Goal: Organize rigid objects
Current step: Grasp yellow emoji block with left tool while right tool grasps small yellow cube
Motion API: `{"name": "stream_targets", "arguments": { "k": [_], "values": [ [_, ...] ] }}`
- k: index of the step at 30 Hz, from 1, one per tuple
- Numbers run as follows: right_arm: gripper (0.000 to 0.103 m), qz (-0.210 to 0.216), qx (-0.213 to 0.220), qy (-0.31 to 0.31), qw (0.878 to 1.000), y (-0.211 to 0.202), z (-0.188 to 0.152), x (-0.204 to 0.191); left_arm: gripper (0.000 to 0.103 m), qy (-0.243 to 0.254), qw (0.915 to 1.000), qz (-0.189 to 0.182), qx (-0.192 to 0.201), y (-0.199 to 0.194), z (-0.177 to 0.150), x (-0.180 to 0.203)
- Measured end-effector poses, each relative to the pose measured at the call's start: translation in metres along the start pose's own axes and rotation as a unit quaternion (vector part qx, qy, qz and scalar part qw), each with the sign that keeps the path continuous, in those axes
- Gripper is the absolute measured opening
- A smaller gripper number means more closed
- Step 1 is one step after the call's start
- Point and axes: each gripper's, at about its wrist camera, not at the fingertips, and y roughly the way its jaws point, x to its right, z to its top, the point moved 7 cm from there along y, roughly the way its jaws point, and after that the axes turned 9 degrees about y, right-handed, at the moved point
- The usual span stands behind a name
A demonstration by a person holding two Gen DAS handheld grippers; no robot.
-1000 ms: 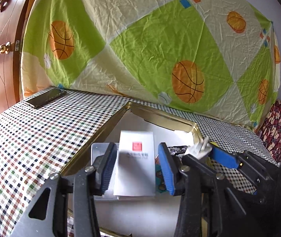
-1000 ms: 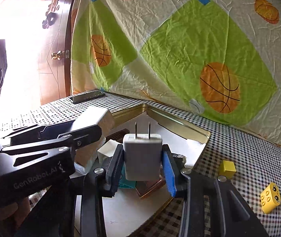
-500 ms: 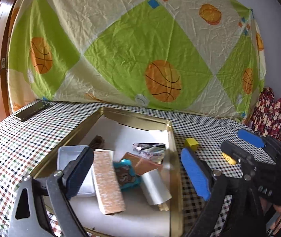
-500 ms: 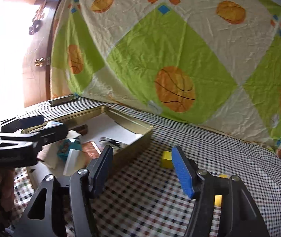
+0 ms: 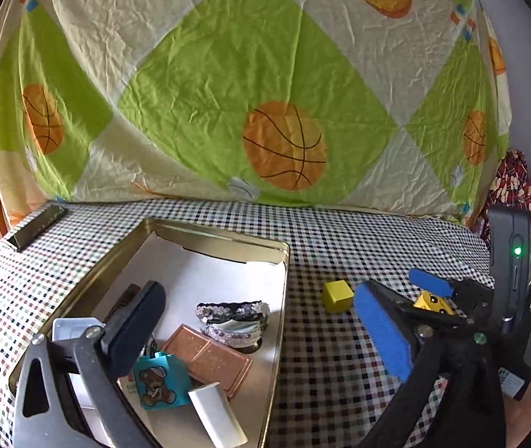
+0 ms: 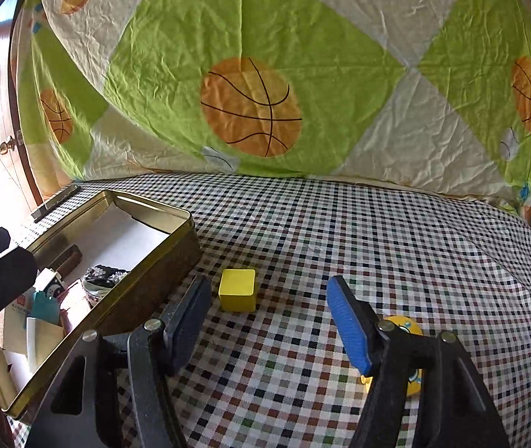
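Note:
A gold tin tray (image 5: 279,300) sits on the checked cloth and holds a white block (image 5: 216,410), a teal bear card (image 5: 159,380), a copper-coloured box (image 5: 209,358) and a sequined band (image 5: 231,317). My left gripper (image 5: 261,332) hovers over the tray's right side. Its jaws are opening wide and nothing is between them. My right gripper (image 6: 269,321) stands open low over the cloth, right of the tray (image 6: 153,272). A yellow cube (image 6: 238,293) lies just ahead of its fingers, untouched. A yellow toy block with eyes (image 6: 403,326) is partly hidden behind the blue pad.
A dark phone (image 5: 37,227) lies at the cloth's far left corner. A basketball-print sheet (image 6: 250,108) hangs behind the table. A wooden door (image 6: 8,145) stands at the left. Patterned red fabric (image 5: 522,186) lies at the right edge.
The left gripper let go of a white box and the right let go of a white plug charger over the tray. Both opened and moved right, the right one out over the cloth.

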Motion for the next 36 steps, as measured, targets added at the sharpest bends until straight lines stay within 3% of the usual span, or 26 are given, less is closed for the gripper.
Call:
{"name": "stream_targets", "arguments": {
  "k": [2,11,12,14,19,23,26,36],
  "values": [
    [0.066,0.000,-0.014,0.008,1.000,0.013,0.002,0.001,0.102,-0.021,0.9996,-0.013,-0.013,0.005,0.000,-0.004],
    [0.066,0.017,-0.079,-0.009,0.997,0.059,0.000,-0.018,0.103,-0.054,0.9980,0.002,-0.032,0.021,0.007,-0.019],
    [0.064,0.012,-0.089,-0.014,0.996,0.063,-0.003,-0.018,0.103,-0.051,0.9981,0.006,-0.035,0.024,0.008,-0.019],
    [0.031,0.012,-0.097,-0.013,0.995,0.065,-0.004,-0.018,0.103,-0.044,0.9980,0.013,-0.043,0.031,0.009,-0.017],
    [0.031,0.027,-0.068,-0.004,0.997,0.039,0.001,-0.004,0.103,-0.033,0.9983,0.021,-0.043,0.036,0.015,-0.005],
    [0.031,0.012,-0.013,0.008,1.000,-0.004,0.016,0.028,0.103,-0.011,0.9993,0.022,-0.029,0.031,0.022,0.017],
    [0.031,-0.028,0.020,0.019,0.999,-0.025,0.017,0.062,0.103,0.006,0.9994,0.008,-0.033,0.037,0.022,0.043],
    [0.031,-0.139,0.027,0.101,0.985,-0.047,0.008,0.184,0.103,0.072,0.9926,-0.057,-0.079,0.077,0.001,0.154]
  ]
}}
